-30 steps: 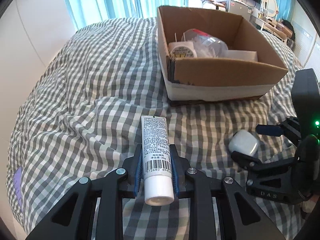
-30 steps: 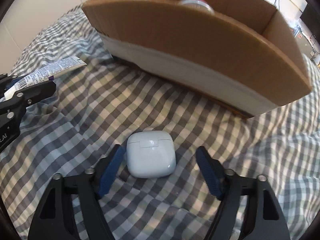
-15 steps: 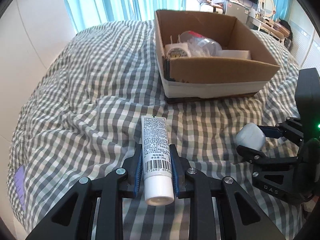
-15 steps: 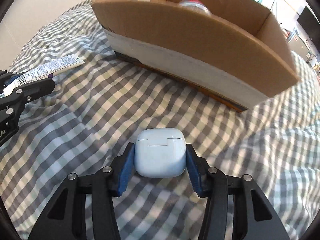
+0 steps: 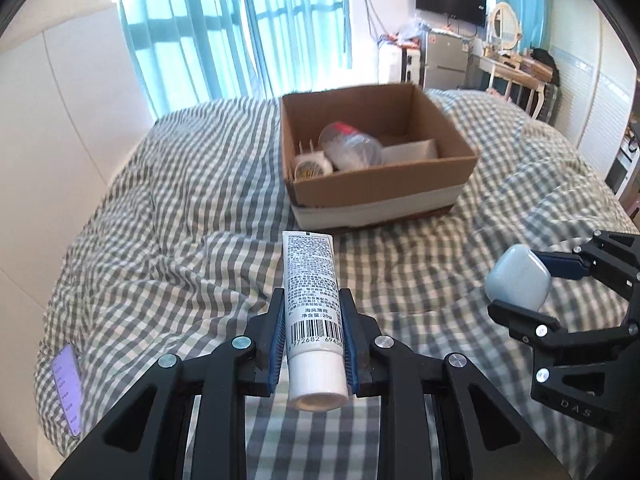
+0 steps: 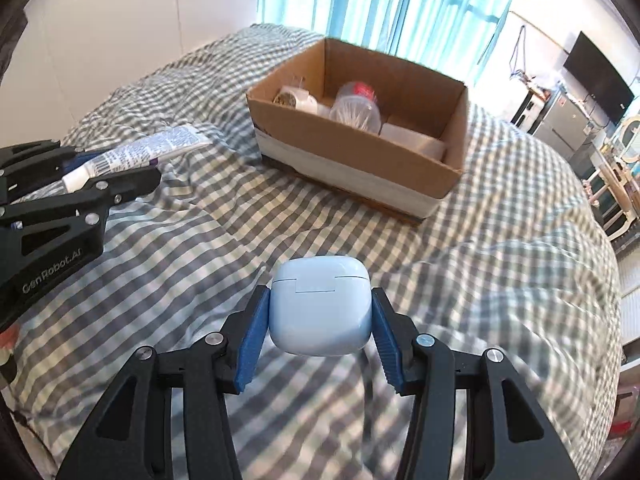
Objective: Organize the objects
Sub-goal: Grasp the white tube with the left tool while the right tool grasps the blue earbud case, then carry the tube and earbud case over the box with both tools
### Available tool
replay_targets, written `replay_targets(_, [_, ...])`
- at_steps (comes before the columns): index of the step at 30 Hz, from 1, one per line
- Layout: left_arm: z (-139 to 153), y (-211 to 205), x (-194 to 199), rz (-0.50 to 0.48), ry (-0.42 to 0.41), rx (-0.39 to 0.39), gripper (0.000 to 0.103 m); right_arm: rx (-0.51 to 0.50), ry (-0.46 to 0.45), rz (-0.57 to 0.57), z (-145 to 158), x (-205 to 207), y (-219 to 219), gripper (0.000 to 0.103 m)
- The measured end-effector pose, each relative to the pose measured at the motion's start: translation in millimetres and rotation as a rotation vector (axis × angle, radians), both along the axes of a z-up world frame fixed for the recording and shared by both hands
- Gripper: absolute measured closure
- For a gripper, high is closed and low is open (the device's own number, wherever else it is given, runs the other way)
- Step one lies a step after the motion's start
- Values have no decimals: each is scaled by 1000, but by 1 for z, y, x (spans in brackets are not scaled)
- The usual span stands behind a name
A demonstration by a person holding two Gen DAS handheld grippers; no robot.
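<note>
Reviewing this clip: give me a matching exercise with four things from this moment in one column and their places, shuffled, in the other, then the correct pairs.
Things:
1. white printed tube with a barcode
2. pale blue rounded earbud case
3. clear plastic jar with a red lid
4. purple label

Places:
A. inside the brown cardboard box
B. clamped in the right gripper
C. on the grey-and-white checked bedcover, near the bed's edge
D. clamped in the left gripper

Pairs: 1-D, 2-B, 3-A, 4-C

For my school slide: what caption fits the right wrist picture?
Right gripper holds a pale blue earbud case above the checked bedspread.
</note>
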State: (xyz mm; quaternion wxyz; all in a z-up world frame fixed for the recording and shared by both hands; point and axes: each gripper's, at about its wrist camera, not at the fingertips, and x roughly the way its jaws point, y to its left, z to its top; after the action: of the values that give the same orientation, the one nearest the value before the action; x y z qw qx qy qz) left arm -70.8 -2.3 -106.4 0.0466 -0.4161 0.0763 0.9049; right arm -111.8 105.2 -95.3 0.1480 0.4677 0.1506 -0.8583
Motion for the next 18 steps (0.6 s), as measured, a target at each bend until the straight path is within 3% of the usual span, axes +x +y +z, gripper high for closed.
replay_targets(11, [48, 17, 31, -21, 116, -9, 78, -22, 122, -25, 52, 37, 4, 54])
replay_targets(18, [81, 29, 26, -36, 194, -29, 78, -42, 198, -35, 89, 37, 11, 54])
